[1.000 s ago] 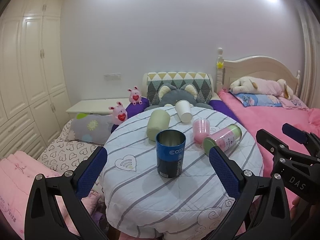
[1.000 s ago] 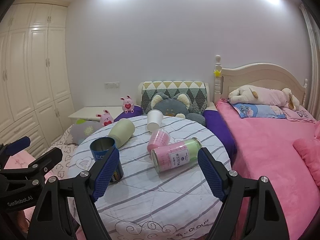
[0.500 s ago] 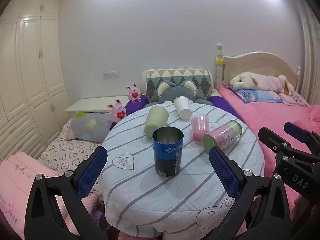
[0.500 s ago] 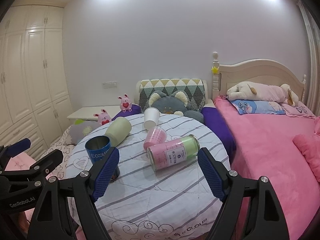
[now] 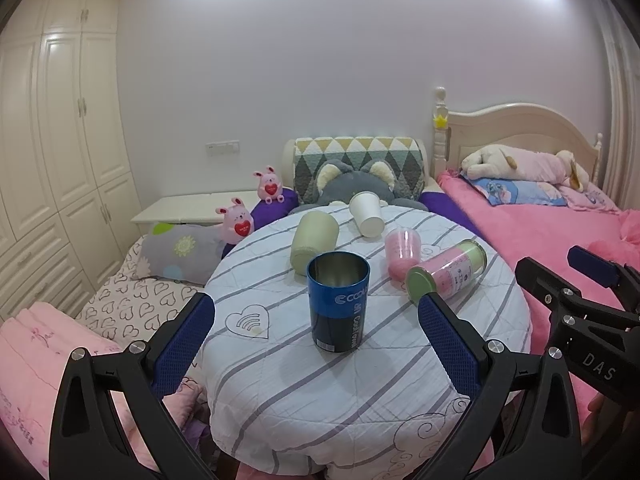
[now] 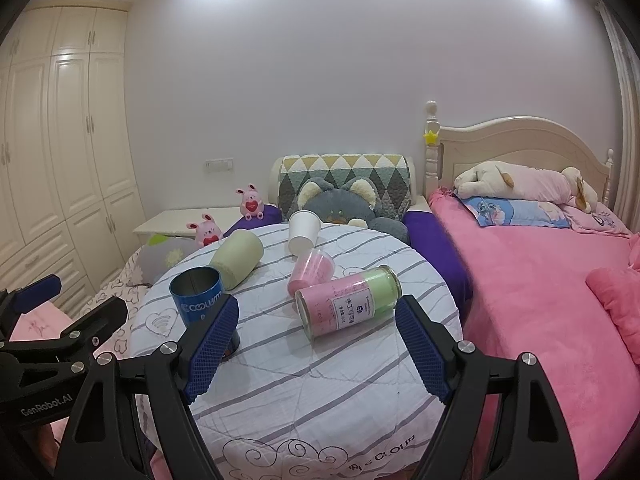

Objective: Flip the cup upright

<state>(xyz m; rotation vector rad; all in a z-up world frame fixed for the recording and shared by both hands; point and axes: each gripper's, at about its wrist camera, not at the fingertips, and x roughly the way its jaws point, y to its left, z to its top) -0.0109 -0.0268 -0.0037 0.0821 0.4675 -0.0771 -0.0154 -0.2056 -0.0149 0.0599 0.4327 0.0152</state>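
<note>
While both our grippers — left (image 5: 316, 342) and right (image 6: 318, 344) — hold their fingers spread wide and empty, the blue cup (image 5: 338, 306) stands upright on the round bench (image 5: 360, 400), mouth up; just behind it lies a green cup (image 5: 314, 242) on its side.

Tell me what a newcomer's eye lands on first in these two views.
First, the round table with its striped cloth, where a blue metal cup stands upright near the middle, between the open left gripper. Behind and to its right lie four tipped vessels: a green cup, a white paper cup, a pink cup and a pink-and-green jar, the jar in line with the open right gripper. The pink bed fills the right side.
</note>
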